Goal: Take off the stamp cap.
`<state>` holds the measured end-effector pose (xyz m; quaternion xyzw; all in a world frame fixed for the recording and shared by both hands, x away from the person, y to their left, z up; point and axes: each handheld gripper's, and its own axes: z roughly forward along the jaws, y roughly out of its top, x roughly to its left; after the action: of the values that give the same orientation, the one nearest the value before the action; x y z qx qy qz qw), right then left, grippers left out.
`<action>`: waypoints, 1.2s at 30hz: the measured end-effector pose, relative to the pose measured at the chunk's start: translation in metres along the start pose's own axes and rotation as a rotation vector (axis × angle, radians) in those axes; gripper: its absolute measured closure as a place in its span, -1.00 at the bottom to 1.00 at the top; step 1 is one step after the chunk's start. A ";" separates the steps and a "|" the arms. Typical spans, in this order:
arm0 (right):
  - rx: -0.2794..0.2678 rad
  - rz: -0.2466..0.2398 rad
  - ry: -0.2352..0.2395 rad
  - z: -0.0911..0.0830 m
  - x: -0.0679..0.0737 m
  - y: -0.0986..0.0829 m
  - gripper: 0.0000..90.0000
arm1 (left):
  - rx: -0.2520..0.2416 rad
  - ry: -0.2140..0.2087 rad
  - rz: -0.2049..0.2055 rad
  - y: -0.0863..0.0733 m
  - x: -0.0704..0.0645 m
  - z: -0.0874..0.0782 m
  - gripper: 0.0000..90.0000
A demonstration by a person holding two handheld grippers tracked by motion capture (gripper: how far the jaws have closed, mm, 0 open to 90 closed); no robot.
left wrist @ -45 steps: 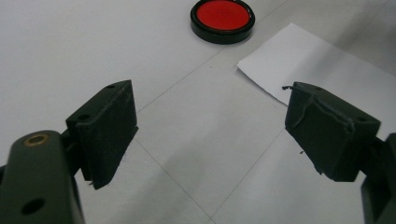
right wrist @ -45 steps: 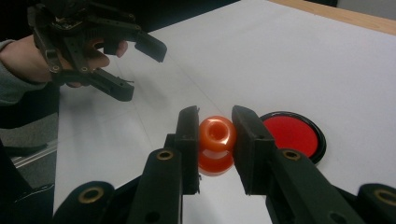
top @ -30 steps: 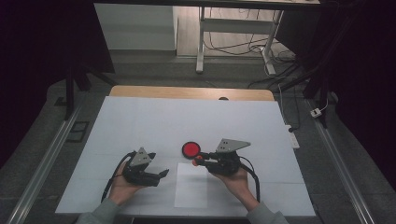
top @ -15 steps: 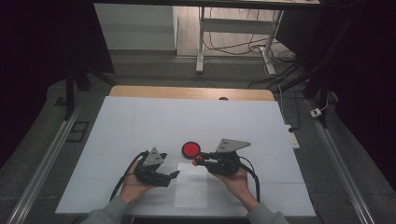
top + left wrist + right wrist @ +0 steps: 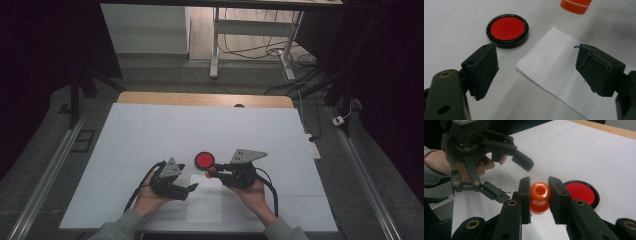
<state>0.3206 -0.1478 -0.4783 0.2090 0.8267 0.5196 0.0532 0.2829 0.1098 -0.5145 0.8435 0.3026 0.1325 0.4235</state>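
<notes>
The high view looks forward and down on the white table point(image 5: 150, 135) from above the person's side. Each gripper view sits low and close along its own jaws; all three share the red disc point(image 5: 204, 160) point(image 5: 507, 28) point(image 5: 580, 192).

Dim room, grey floor point(image 5: 150, 75), white desk frame point(image 5: 215, 45)

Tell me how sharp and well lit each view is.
High view: bright white table sheet, dark surroundings, the grippers small and soft. Left gripper view: the red pad fairly sharp, the near jaws soft, the orange stamp cut off at the top edge. Right gripper view: the stamp's glossy top catches glare.
</notes>
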 end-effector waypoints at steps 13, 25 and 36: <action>-0.001 -0.003 0.002 0.000 0.001 0.000 0.59 | 0.000 -0.025 0.045 0.013 -0.010 0.008 -0.57; 0.003 -0.004 0.000 0.002 0.001 -0.001 0.59 | -0.004 -0.041 0.059 0.021 -0.016 0.015 -0.54; 0.004 -0.004 -0.002 0.001 0.000 -0.001 0.59 | -0.003 -0.047 0.069 0.026 -0.020 0.020 -0.46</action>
<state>0.3206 -0.1468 -0.4796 0.2080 0.8281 0.5177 0.0544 0.2872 0.0729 -0.5050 0.8558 0.2628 0.1275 0.4270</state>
